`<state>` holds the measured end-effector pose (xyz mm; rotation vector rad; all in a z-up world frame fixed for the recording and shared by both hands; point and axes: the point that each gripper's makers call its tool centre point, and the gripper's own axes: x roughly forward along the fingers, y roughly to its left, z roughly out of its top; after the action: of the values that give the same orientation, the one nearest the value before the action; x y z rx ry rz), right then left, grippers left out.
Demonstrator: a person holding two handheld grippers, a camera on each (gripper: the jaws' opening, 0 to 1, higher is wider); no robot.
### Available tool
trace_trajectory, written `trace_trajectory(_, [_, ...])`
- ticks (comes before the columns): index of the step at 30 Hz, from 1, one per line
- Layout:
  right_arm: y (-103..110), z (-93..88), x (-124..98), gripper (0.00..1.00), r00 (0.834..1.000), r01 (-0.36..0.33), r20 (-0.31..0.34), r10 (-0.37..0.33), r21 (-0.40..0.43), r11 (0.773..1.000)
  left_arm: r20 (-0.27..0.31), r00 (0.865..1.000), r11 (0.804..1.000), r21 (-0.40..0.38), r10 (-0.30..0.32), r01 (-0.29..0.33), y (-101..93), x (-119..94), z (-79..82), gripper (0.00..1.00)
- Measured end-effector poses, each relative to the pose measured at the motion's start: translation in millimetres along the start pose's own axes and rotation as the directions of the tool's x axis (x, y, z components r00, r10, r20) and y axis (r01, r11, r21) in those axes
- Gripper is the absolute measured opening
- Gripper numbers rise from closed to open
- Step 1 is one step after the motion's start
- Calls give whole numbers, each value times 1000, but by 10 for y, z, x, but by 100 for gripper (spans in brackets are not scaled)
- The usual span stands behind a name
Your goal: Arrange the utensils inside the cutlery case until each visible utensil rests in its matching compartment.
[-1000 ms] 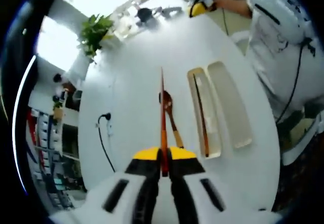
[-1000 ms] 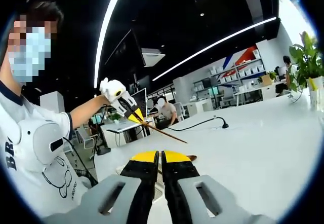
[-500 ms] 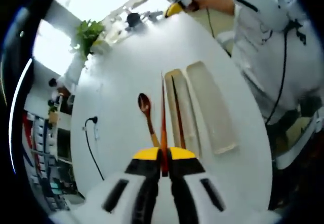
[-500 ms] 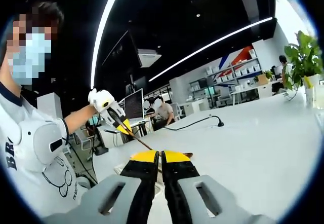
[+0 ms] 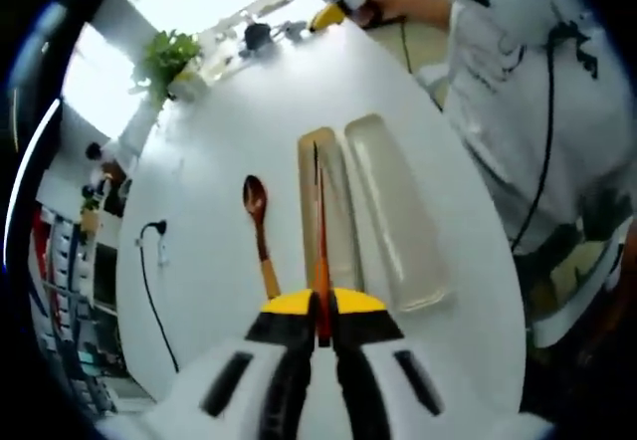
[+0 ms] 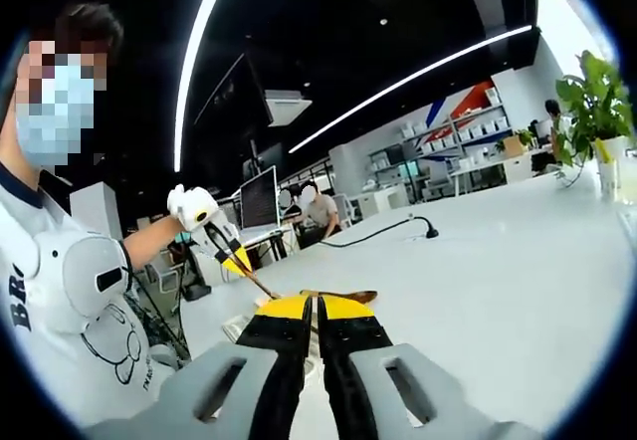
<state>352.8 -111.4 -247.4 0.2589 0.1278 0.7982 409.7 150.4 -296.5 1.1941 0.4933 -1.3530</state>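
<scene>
Overhead, the left gripper (image 5: 320, 311) clamps a slim reddish-brown wooden chopstick (image 5: 319, 223) above the narrow beige cutlery case compartment (image 5: 336, 201); a brown wooden spoon (image 5: 258, 226) lies beside it on the white table (image 5: 209, 211), while the right gripper (image 6: 317, 311) is closed, empty

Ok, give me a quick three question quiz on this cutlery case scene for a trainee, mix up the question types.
1. True or false: the wooden spoon lies inside the cutlery case.
2. Multiple choice: what is the left gripper shut on? A) a chopstick B) a fork C) a knife
3. Fill in: the held chopstick hangs over the ____ compartment of the case, the one nearer the spoon.

Key: 1. False, it lies on the white table beside the case. 2. A. 3. Narrow.
</scene>
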Motion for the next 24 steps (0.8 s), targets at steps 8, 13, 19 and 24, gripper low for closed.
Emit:
trace_trajectory(8, [-29, -40, 25, 2, 1000, 14, -24, -14, -5, 1000, 31, 999, 999, -32, -27, 28, -21, 129, -45, 5])
trace_trajectory(13, [-113, -101, 41, 2, 999, 34, -35, -34, 17, 999, 26, 999, 998, -49, -33, 34, -22, 202, -105, 5])
trace_trajectory(19, [-116, -140, 81, 2, 998, 33, -45, -32, 32, 999, 37, 998, 996, -72, -52, 54, -43, 250, -136, 5])
trace_trajectory(24, [-148, -171, 107, 2, 998, 37, -52, -35, 45, 998, 44, 997, 996, -60, -66, 69, -74, 298, -99, 5])
